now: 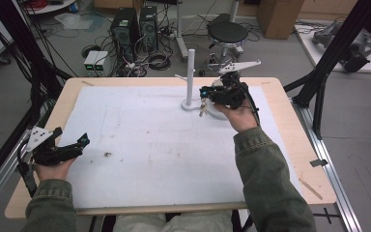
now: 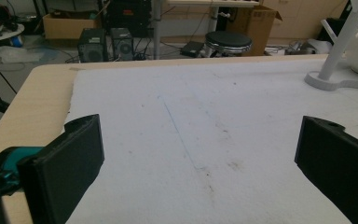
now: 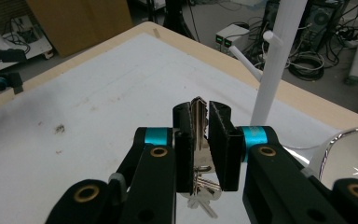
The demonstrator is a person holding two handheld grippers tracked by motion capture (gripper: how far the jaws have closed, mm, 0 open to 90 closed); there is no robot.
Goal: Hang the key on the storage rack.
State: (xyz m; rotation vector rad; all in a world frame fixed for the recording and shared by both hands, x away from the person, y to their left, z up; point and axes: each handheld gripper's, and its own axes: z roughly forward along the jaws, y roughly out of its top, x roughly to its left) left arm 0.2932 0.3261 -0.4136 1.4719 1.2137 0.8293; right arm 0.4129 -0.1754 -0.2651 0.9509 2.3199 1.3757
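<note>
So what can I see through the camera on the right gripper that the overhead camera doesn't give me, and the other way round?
The right gripper view alone gives the close-up: the right gripper clamps a bunch of keys, one blade upright between the pads. The high view alone takes in the person's sleeves and the floor beyond the table with its black stool. Both share the white mat, the white peg stand and the left gripper near the mat's edge, its jaws open.

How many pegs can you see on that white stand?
2. One peg sits near the top of the white stand; a second peg angles out lower down. Others may be hidden behind the post.
</note>
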